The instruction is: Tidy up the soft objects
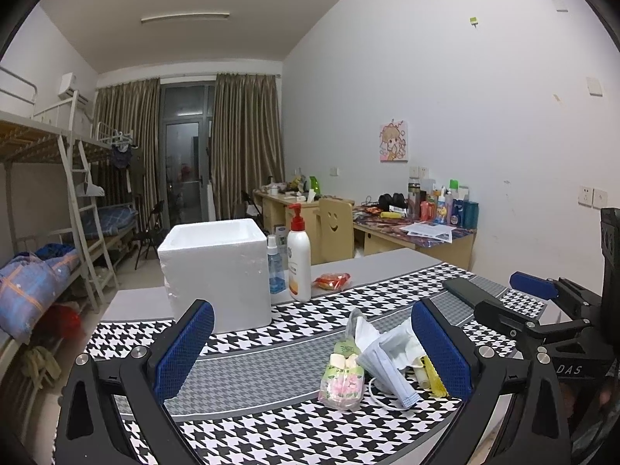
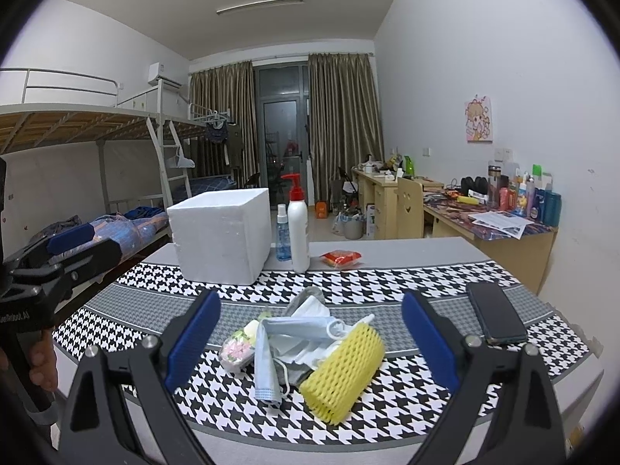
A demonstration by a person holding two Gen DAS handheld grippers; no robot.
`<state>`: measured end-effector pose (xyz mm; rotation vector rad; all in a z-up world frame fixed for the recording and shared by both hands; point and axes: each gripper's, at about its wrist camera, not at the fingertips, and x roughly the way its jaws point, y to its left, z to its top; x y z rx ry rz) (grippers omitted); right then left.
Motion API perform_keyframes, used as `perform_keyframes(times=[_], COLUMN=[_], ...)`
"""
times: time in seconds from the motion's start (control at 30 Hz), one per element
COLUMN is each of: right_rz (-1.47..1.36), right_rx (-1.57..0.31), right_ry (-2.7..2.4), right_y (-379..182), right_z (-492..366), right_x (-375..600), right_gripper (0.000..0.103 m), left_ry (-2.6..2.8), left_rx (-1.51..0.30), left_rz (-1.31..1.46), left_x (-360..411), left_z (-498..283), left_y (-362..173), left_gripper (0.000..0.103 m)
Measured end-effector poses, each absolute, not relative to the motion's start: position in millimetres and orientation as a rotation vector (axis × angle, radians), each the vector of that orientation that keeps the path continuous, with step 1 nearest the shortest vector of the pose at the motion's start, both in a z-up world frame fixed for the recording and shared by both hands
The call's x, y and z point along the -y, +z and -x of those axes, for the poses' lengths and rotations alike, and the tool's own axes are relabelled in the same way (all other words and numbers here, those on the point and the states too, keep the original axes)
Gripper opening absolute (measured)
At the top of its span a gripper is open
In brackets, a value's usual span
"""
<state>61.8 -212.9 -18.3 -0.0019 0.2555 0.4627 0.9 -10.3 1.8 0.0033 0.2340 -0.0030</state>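
Note:
A small pile of soft things lies on the houndstooth tablecloth (image 2: 387,283): a yellow foam net sleeve (image 2: 343,372), a blue face mask (image 2: 267,356), crumpled white masks (image 2: 310,310) and a clear bag of marshmallows (image 2: 236,345). In the left wrist view the bag (image 1: 343,381) and the blue mask (image 1: 387,372) lie between my fingers. A white foam box (image 2: 223,232) stands open behind the pile. My left gripper (image 1: 310,352) is open and empty just before the pile. My right gripper (image 2: 310,345) is open and empty, the pile between its fingers.
A white pump bottle (image 2: 298,228), a blue spray bottle (image 2: 283,236) and a red snack packet (image 2: 341,257) stand beside the box. A black phone (image 2: 496,317) lies at the right. Bunk beds stand on the left, desks along the right wall.

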Motion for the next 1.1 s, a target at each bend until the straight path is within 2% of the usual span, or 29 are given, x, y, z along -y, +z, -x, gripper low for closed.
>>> perform_keyframes(times=[0.77,1.1], right_rz=[0.0,0.006], right_rx=[-0.288,-0.348], right_ry=[0.455,0.438], right_y=[-24.0,-35.3], right_z=[-77.5,-94.4], right_x=[211.4,210.8], right_gripper=[0.097,0.097], left_ry=[-0.016,-0.025], left_rx=[-0.287,-0.377], left_rz=[0.007,-0.011], left_x=[9.5,10.0], left_z=[-22.2,-47.6], left_y=[-6.0,-21.1], left_gripper=[0.102,0.102])
